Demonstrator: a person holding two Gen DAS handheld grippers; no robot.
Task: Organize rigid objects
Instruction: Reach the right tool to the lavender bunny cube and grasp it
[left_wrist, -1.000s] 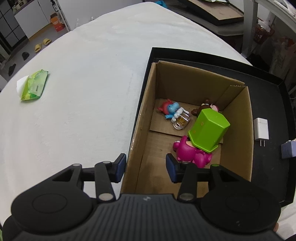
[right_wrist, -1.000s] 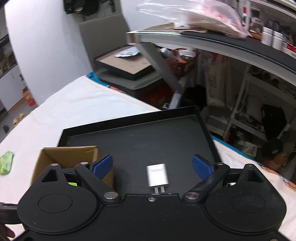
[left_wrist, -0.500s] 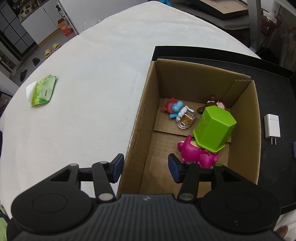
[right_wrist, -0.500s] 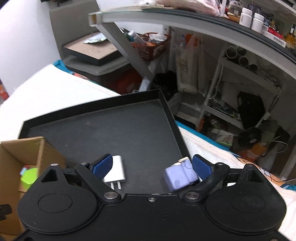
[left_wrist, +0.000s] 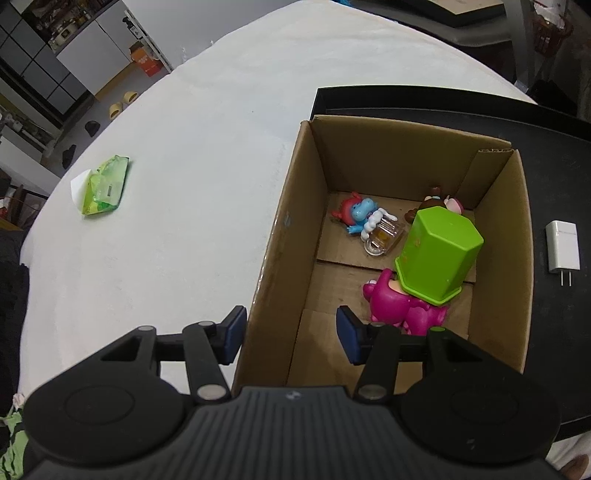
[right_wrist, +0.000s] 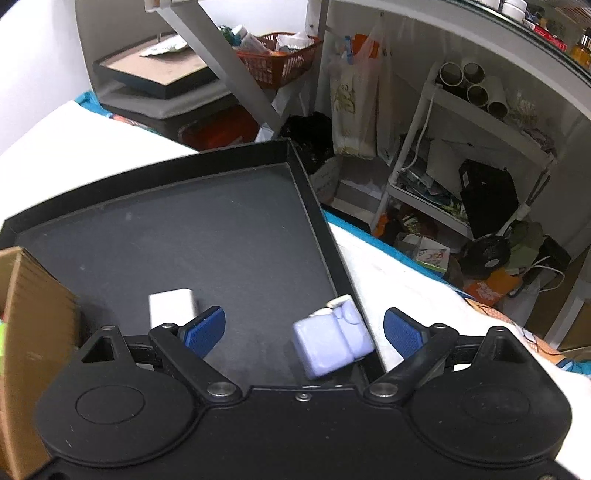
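A cardboard box (left_wrist: 280, 236) stands on a black tray (left_wrist: 554, 206). It holds a green hexagonal cup (left_wrist: 437, 253) resting on a pink toy (left_wrist: 391, 299), a blue and red figure (left_wrist: 356, 214) and a clear item (left_wrist: 384, 240). My left gripper (left_wrist: 290, 332) is open, its fingers straddling the box's near left wall. In the right wrist view my right gripper (right_wrist: 304, 330) is open over the black tray (right_wrist: 207, 236). A lilac block (right_wrist: 332, 338) lies between its fingers by the tray's right rim. A white charger (right_wrist: 171, 306) (left_wrist: 562, 247) sits left of it.
A green wipes packet (left_wrist: 105, 184) lies on the white tablecloth (left_wrist: 184, 166) at left. The cardboard box (right_wrist: 26, 317) fills the left edge of the right wrist view. Beyond the table's right edge stand cluttered shelves (right_wrist: 461, 177) and an orange basket (right_wrist: 280, 62).
My right gripper swung to the right along the tray, so the lilac block came between its fingers and the white charger shifted left. The left view drew back slightly; the box contents stayed put.
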